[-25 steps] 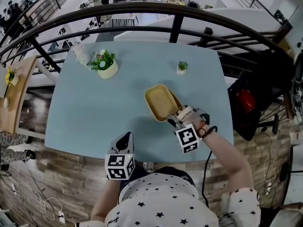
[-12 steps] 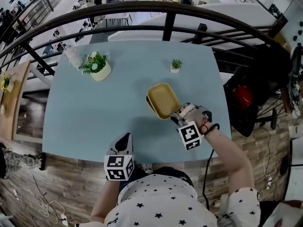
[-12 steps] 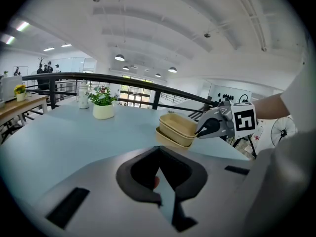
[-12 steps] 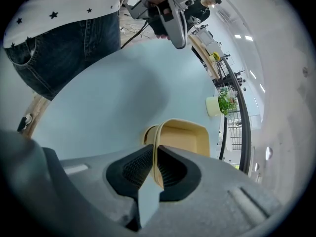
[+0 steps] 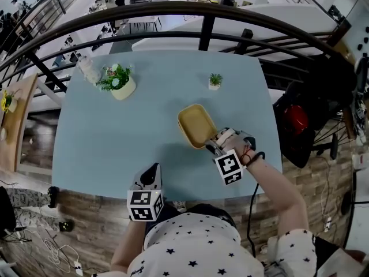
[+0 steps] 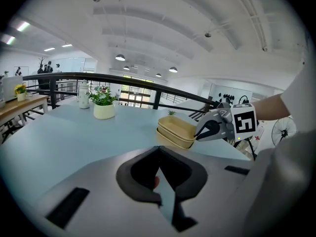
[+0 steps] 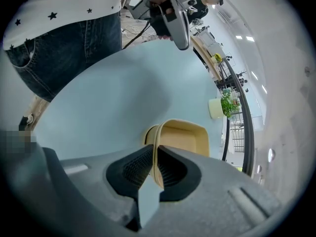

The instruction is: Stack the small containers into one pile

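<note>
The right gripper (image 7: 153,168) is pinched on the near rim of the top container (image 7: 183,138), nested in a lower container (image 6: 172,141) directly beneath; likely light, thin, slightly flexible, so grip the rim gently; the left gripper (image 6: 159,154), well aside, is closed and empty.

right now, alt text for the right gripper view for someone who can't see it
The right gripper pinches the near rim of a tan container on a pale blue table. Beyond it stand a potted plant and a railing; the left gripper shows at the top.
</note>
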`<state>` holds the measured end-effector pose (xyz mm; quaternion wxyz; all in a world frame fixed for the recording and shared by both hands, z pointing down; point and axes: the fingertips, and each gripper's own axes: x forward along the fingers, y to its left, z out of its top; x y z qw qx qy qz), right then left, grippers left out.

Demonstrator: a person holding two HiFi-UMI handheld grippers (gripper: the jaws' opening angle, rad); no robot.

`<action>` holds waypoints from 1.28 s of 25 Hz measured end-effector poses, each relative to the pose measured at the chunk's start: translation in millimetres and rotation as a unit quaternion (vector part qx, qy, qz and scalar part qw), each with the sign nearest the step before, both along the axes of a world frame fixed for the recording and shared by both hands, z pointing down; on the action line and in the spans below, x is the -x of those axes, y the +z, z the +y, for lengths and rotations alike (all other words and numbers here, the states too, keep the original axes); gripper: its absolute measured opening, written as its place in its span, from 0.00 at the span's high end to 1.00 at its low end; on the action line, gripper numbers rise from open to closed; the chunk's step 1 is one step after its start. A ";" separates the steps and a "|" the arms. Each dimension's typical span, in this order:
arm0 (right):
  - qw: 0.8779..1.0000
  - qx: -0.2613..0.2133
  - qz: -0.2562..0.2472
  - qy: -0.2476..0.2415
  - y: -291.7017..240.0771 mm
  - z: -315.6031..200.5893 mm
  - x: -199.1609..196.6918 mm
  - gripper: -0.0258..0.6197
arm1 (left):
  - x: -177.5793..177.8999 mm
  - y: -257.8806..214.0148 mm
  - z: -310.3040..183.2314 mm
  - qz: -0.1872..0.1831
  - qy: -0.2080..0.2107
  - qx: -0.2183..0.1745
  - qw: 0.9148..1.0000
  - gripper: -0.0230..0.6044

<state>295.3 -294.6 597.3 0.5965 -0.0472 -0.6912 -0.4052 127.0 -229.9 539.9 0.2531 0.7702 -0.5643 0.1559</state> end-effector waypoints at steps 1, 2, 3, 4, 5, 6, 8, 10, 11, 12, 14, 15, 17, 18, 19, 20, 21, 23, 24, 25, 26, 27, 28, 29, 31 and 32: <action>1.000 0.003 -0.002 -0.001 0.8 1.3 1.6 0.91 | -0.1 0.2 0.2 0.000 -0.001 0.000 1.000 0.96; 1.000 0.005 -0.004 -0.001 1.8 2.8 2.7 0.91 | -0.6 0.3 0.3 0.000 -0.002 0.000 1.000 0.96; 1.000 0.007 -0.005 -0.001 2.7 4.2 4.0 0.91 | -1.0 0.2 0.3 0.000 -0.003 -0.001 1.000 0.96; 1.000 0.010 -0.007 -0.001 3.3 5.6 6.1 0.91 | -0.6 -0.1 0.2 0.000 -0.003 -0.001 1.000 0.96; 1.000 0.012 -0.009 -0.001 3.7 6.8 9.0 0.91 | 0.7 -0.7 0.1 0.000 -0.004 -0.002 1.000 0.96; 1.000 0.015 -0.011 0.000 4.3 7.9 12.2 0.91 | 2.6 -1.4 -0.1 0.000 -0.006 -0.002 1.000 0.96; 1.000 0.020 -0.014 0.001 6.5 10.7 17.0 0.91 | 5.7 -2.1 0.1 -0.001 -0.008 -0.002 1.000 0.96; 1.000 0.023 -0.017 0.003 10.8 14.1 19.0 0.91 | 6.4 -1.3 1.0 -0.001 -0.010 -0.001 1.000 0.96; 1.000 0.024 -0.018 0.004 13.3 15.4 19.3 0.91 | 6.4 -0.7 1.4 -0.001 -0.011 -0.002 1.000 0.96; 1.000 0.025 -0.018 0.006 15.7 16.3 19.6 0.91 | 6.6 -0.2 1.7 -0.002 -0.011 -0.002 1.000 0.96; 0.999 0.028 -0.020 0.010 19.1 17.3 20.6 0.91 | 7.5 -0.1 1.9 -0.003 -0.013 -0.003 1.000 0.96; 0.999 0.029 -0.021 0.013 20.2 17.4 21.0 0.91 | 8.0 -0.5 2.0 -0.003 -0.013 -0.003 1.000 0.96; 0.999 0.031 -0.022 0.018 21.8 17.5 21.4 0.91 | 8.7 -0.9 2.8 -0.003 -0.015 -0.001 1.000 0.96; 0.999 0.034 -0.023 0.021 22.7 17.8 21.7 0.91 | 8.7 -0.8 3.4 -0.003 -0.015 0.000 1.000 0.96; 0.999 0.037 -0.025 0.024 23.8 18.3 22.1 0.91 | 8.7 -0.5 4.1 -0.002 -0.016 0.001 1.000 0.96; 0.999 0.040 -0.026 0.027 24.9 18.8 22.3 0.91 | 8.5 -0.1 5.0 -0.002 -0.016 0.001 1.000 0.96; 0.998 0.042 -0.026 0.029 26.1 19.5 22.5 0.91 | 8.2 0.4 6.0 -0.002 -0.015 0.002 1.000 0.96; 0.998 0.044 -0.026 0.033 28.6 21.0 22.8 0.91 | 7.6 1.2 8.3 -0.002 -0.014 0.002 1.000 0.96; 0.998 0.045 -0.026 0.035 29.7 21.8 23.0 0.91 | 7.2 1.5 9.3 -0.002 -0.013 0.003 1.000 0.96; 0.998 0.046 -0.027 0.037 30.8 22.5 23.3 0.91 | 6.9 1.8 10.2 -0.002 -0.012 0.003 1.000 0.96; 0.998 0.047 -0.028 0.039 31.8 22.8 23.7 0.91 | 6.7 2.0 10.9 -0.002 -0.011 0.003 1.000 0.96; 0.998 0.046 -0.030 0.042 32.6 22.8 23.8 0.91 | 6.3 2.2 11.6 -0.002 -0.010 0.003 1.000 0.96; 0.997 0.046 -0.031 0.044 33.2 22.6 23.5 0.91 | 5.6 2.4 12.4 -0.002 -0.009 0.004 1.000 0.96; 0.997 0.046 -0.032 0.047 33.7 22.3 23.0 0.91 | 4.8 2.4 13.3 -0.002 -0.008 0.005 1.000 0.96; 0.997 0.046 -0.037 0.056 34.1 22.5 22.1 0.91 | 3.3 2.3 15.9 -0.002 -0.005 0.006 1.000 0.96; 0.996 0.046 -0.039 0.061 34.1 22.6 21.8 0.91 | 2.9 1.9 17.5 -0.003 -0.004 0.006 1.000 0.96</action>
